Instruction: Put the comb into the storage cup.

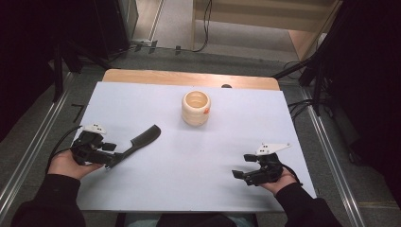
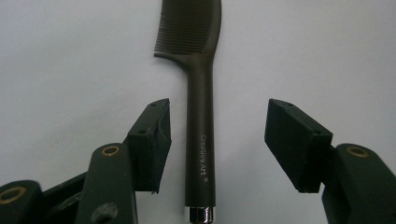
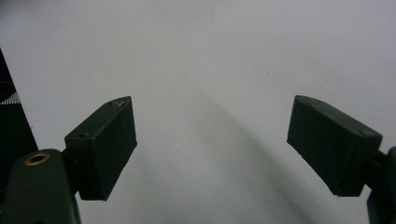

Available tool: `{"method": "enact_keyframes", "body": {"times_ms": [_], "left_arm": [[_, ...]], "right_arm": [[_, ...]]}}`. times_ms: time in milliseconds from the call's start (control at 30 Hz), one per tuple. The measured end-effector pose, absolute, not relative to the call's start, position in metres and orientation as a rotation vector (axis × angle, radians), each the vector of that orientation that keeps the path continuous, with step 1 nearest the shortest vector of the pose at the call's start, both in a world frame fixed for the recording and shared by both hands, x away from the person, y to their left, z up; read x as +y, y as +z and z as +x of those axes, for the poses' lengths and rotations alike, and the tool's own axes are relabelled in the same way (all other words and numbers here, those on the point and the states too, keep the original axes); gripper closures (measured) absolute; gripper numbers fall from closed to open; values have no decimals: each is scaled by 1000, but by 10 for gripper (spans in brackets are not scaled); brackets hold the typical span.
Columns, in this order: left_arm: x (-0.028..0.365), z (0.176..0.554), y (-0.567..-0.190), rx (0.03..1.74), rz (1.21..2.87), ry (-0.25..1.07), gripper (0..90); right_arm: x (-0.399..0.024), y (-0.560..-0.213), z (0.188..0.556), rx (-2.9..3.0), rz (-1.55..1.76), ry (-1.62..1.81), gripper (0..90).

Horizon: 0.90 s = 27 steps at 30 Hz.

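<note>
At lower left the left gripper (image 2: 217,140) straddles the comb (image 2: 200,135) handle, jaws apart, not yet clamped, lined up for a grasp.

Dim, soft overhead light; murky dark surroundings, faint diffuse shadows on the white sheet (image 1: 142,189), slightly blurred close-ups.

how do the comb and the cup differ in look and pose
The comb is black, long and thin; the cup is cream, round and squat. The comb lies flat with its handle between the left gripper's open jaws; the cup stands upright, untouched. Both rest on the white table.
</note>
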<state>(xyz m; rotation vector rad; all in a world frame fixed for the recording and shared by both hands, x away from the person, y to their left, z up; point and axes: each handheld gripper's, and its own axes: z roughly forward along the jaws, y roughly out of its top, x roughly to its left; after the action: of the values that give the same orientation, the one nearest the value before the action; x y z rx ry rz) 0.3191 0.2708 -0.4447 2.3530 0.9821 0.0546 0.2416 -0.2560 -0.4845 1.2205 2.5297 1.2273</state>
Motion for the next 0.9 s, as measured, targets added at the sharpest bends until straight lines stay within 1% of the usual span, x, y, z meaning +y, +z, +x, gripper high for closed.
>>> {"method": "enact_keyframes", "body": {"times_ms": [233, 367, 433, 500, 533, 633, 700, 900], "left_arm": [[271, 320, -450, 991, 2399, 43, 464], [270, 322, -457, 1006, 2410, 7, 513], [270, 322, -459, 1017, 2422, 16, 549], [269, 323, -461, 1018, 2431, 25, 564], [268, 323, -462, 1013, 2450, 32, 604], [265, 323, -466, 1014, 2478, 25, 655], [261, 323, -470, 1006, 2524, 33, 673], [255, 320, -471, 1002, 2549, 91, 710]], "right_arm": [[-256, -485, 241, 2533, 1218, 1221, 138], [-255, -485, 241, 2536, 1219, 1217, 138], [-255, -485, 241, 2538, 1214, 1217, 138], [-255, -485, 241, 2536, 1217, 1215, 138], [-256, -485, 241, 2539, 1216, 1213, 138], [-255, -485, 241, 2538, 1215, 1212, 138], [-255, -485, 241, 2538, 1216, 1212, 138], [-255, -485, 241, 2538, 1218, 1211, 138]]}}
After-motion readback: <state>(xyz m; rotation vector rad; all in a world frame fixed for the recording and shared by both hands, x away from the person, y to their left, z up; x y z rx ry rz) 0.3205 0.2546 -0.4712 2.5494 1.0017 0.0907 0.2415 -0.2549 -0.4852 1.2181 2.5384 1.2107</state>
